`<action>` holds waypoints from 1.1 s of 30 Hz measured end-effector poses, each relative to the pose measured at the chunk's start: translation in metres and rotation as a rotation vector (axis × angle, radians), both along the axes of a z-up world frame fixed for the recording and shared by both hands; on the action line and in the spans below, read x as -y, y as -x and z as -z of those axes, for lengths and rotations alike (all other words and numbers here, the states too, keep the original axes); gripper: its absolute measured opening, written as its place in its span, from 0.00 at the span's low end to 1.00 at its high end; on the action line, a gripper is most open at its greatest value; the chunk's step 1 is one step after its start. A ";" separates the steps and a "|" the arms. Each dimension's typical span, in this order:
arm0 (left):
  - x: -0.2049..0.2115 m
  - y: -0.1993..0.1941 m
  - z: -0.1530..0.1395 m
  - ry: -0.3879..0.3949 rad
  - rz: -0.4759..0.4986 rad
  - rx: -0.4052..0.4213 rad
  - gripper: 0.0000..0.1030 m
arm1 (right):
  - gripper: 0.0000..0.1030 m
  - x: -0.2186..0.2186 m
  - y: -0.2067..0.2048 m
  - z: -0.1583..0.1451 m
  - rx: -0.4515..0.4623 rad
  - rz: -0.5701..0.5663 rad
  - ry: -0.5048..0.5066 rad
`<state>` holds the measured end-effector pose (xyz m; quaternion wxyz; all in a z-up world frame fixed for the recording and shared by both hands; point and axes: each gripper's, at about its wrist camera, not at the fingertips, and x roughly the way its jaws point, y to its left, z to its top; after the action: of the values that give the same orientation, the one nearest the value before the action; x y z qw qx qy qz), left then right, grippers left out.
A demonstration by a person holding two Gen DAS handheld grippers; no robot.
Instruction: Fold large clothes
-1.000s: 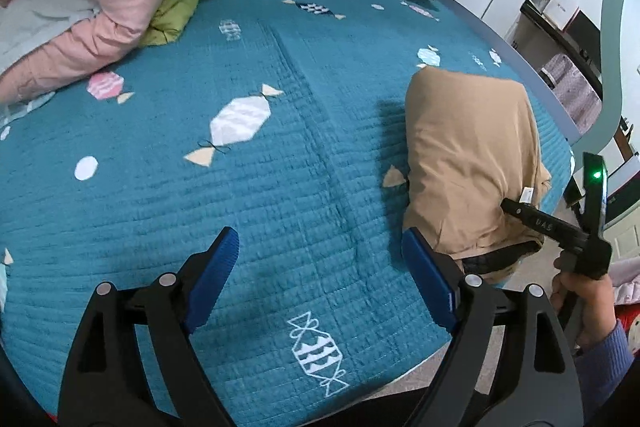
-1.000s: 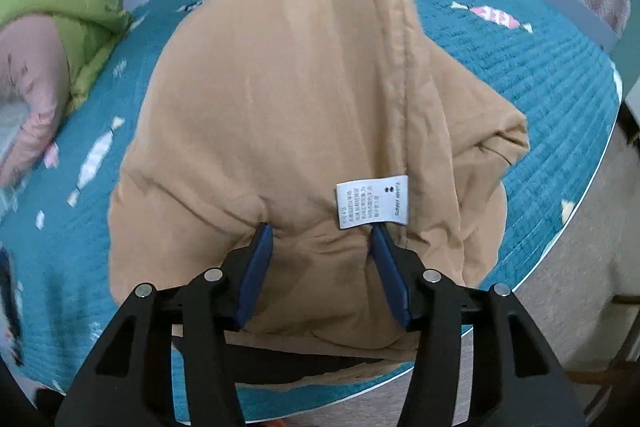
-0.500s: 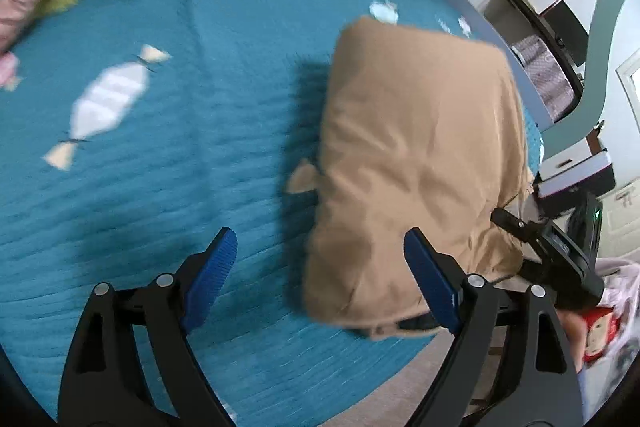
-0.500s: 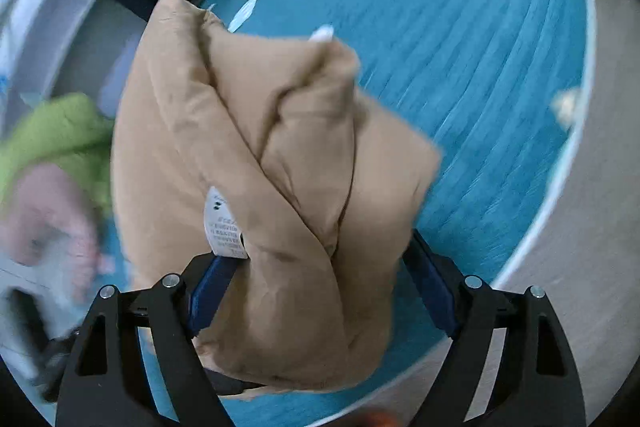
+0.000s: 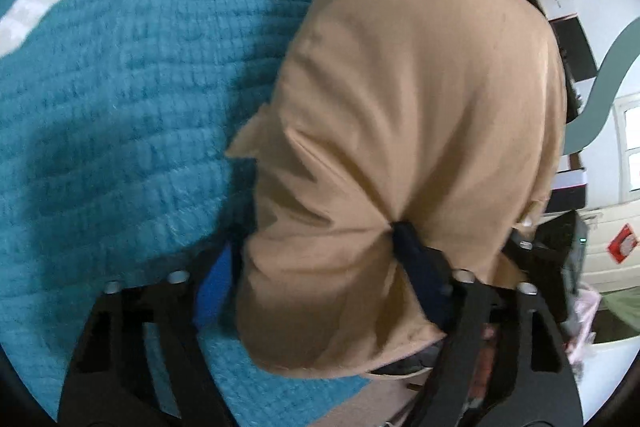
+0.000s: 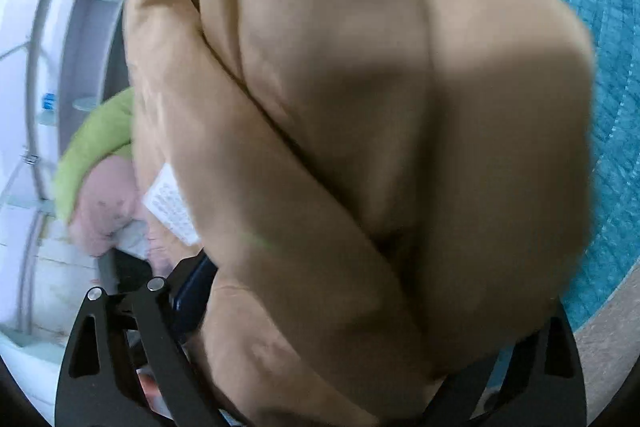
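Both grippers angle steeply down. The left gripper (image 5: 316,263) is closing on the folded tan garment (image 5: 408,131), pads denting it. The right gripper (image 6: 360,307) is opening, bundle between its jaws, over the teal quilt (image 5: 120,75).

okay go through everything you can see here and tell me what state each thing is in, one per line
tan garment: folded into a bundle, on the bed's edge
left gripper: jaws closing, fabric pinched between them
right gripper: jaws opening, the bundle between them
teal quilt: spread flat
care label: exposed
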<state>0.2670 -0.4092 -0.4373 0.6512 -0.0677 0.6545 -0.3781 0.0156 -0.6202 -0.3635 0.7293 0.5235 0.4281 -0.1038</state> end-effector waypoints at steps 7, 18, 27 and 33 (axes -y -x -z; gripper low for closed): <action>0.001 0.017 -0.043 0.016 0.084 0.182 0.20 | 0.29 -0.036 -0.027 -0.051 0.109 -0.100 0.056; -0.180 -0.017 -0.162 0.079 -0.081 0.425 0.19 | 0.28 -0.184 -0.134 -0.139 0.333 -0.378 0.030; -0.457 -0.044 -0.234 -0.127 -0.371 0.590 0.19 | 0.28 -0.463 -0.255 -0.156 0.474 -0.730 -0.178; -0.636 -0.035 -0.263 -0.280 -0.562 0.650 0.20 | 0.28 -0.642 -0.278 -0.146 0.518 -0.888 -0.346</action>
<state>0.3018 0.2273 -0.1746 0.9032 -0.0319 0.4171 -0.0960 0.2936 0.0222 -0.2171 0.6879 0.4129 0.4254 0.4187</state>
